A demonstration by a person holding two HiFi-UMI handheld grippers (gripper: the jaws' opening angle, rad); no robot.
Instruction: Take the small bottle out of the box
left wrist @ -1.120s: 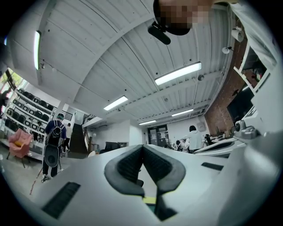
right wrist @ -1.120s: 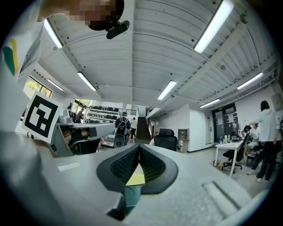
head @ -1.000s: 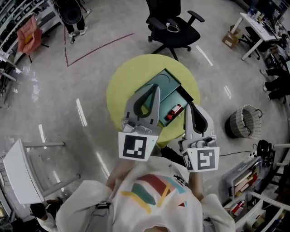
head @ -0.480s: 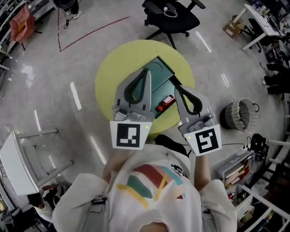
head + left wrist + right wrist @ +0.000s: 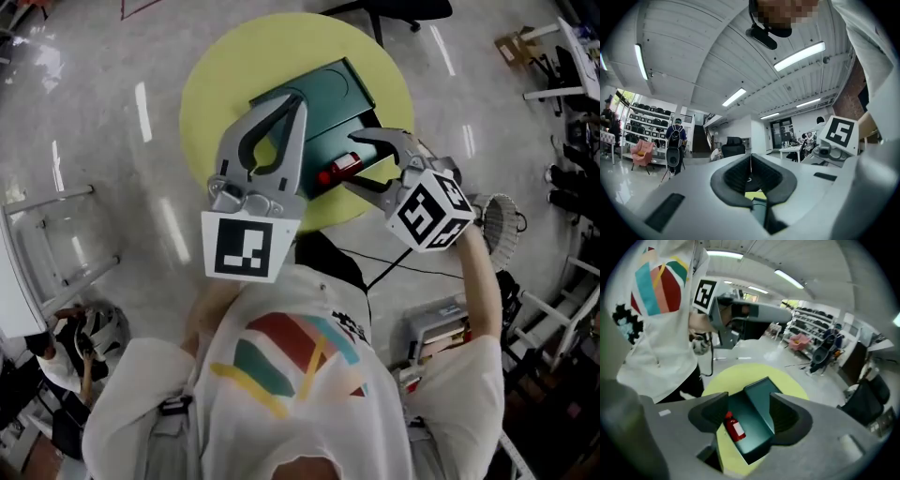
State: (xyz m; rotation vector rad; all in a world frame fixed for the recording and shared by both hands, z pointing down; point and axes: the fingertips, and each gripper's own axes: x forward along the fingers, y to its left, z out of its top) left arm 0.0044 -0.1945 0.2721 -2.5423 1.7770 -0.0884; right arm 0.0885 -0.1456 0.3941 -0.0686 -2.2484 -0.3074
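Note:
A small red bottle [image 5: 338,171] with a white label lies inside the open dark green box [image 5: 323,103] on the round yellow table [image 5: 211,84]. My right gripper [image 5: 354,161] tilts down over the box's near right end. Its jaws have just been opening and stand wide apart. In the right gripper view the bottle [image 5: 735,427] shows in the gap of the gripper [image 5: 749,413], low in the box [image 5: 759,420], and the pads do not touch it. My left gripper [image 5: 293,101] hangs level over the box's left side, shut and empty, its tips [image 5: 751,157] pressed together.
A grey woven basket [image 5: 497,230] stands on the floor to the right of the table. A white chair [image 5: 37,244] is at the left and a black office chair [image 5: 403,7] beyond the table. A low shelf of books [image 5: 441,328] sits at lower right.
My right gripper has rolled, dropped towards the box and gone from shut to wide open. The left gripper has sunk a little over the box's left side.

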